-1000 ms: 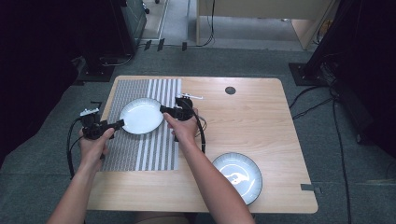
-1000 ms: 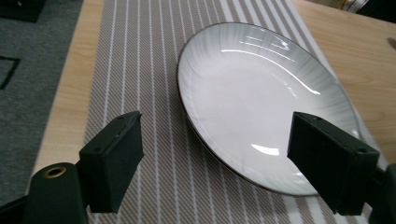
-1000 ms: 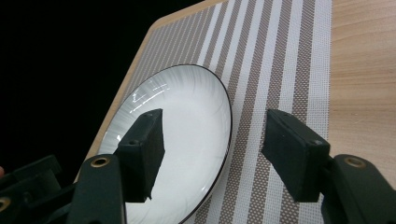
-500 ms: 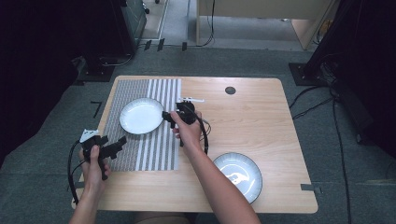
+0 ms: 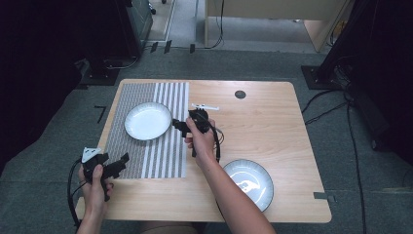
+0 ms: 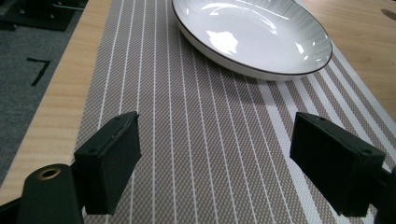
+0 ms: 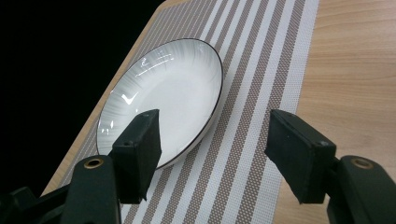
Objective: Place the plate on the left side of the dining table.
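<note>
1. Round white ceramic plate with a thin dark rim resting flat on the far part of the striped beige-and-white woven placemat, itself laid on the left half of the light wooden table.
2. Right gripper just beside the plate's right edge, over the placemat's wide stripes, pointing toward the plate, apart from it.
3. Jaws of the right gripper spread wide, nothing pinched; in the right gripper view, plate ahead and to the left, its near rim passing behind the left jaw, bare placemat in the gap.
4. Left gripper well apart from the plate, at the placemat's near left corner, held in the left hand close to the table's near edge.
5. Jaws of the left gripper likewise spread wide and empty; in the left gripper view, plate far ahead on the placemat, a long stretch of fine stripes between jaws and rim.
6. Second round white plate with a dark rim off the placemat, on bare wood near the table's near right, beside the right forearm.
7. Small dark round spot on the table beyond the placemat's far right corner.
</note>
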